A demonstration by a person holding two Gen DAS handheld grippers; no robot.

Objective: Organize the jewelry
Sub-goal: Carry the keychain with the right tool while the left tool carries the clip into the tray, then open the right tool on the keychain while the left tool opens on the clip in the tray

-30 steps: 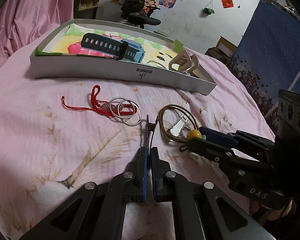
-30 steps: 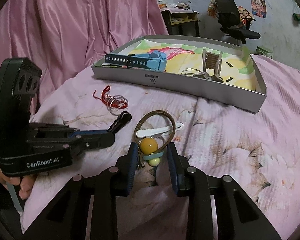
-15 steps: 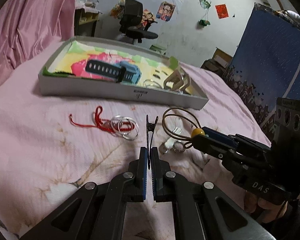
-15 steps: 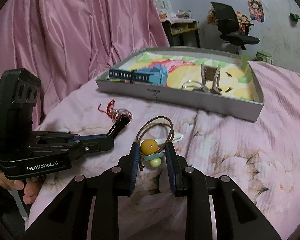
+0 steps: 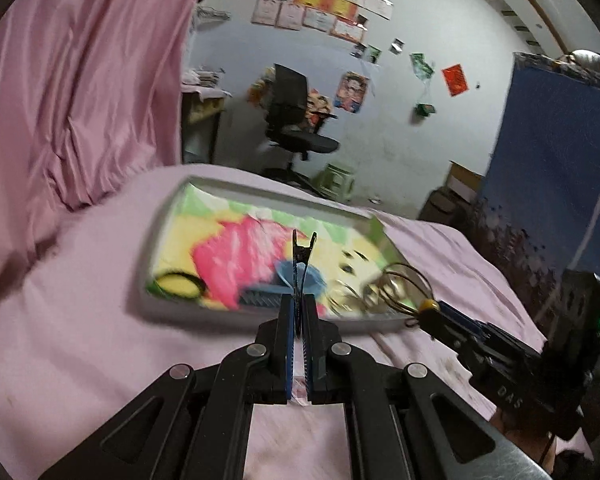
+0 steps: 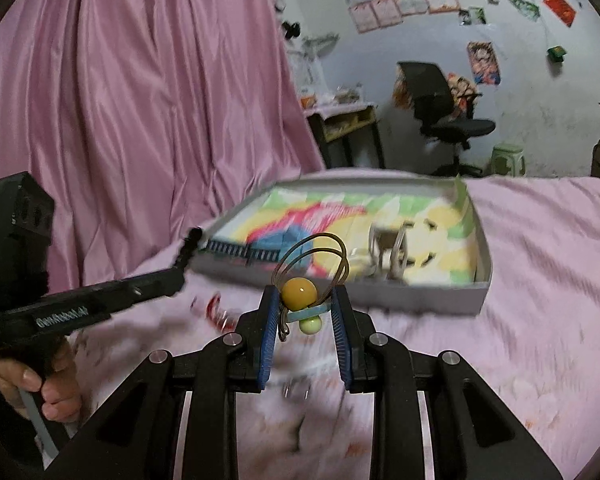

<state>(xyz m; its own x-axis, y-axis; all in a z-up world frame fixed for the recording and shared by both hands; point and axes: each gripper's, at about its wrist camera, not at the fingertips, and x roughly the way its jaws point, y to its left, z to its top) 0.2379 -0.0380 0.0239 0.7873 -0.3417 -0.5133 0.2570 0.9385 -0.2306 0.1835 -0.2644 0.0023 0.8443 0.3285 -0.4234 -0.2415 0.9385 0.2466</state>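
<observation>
Black grippers (image 5: 299,314) (image 6: 306,310) hover level, gripping jewelry.

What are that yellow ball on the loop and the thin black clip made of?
The yellow bead looks like glossy plastic or resin: smooth, with a soft shine. Its brown loop seems to be elastic cord, thin and springy-looking. The black hair clip appears to be thin painted metal, flat and rigid, though blur leaves that uncertain.

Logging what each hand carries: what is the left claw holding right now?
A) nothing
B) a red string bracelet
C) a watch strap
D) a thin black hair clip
D: the left claw is pinched shut on a thin black hair clip that sticks up above the tray.
</observation>
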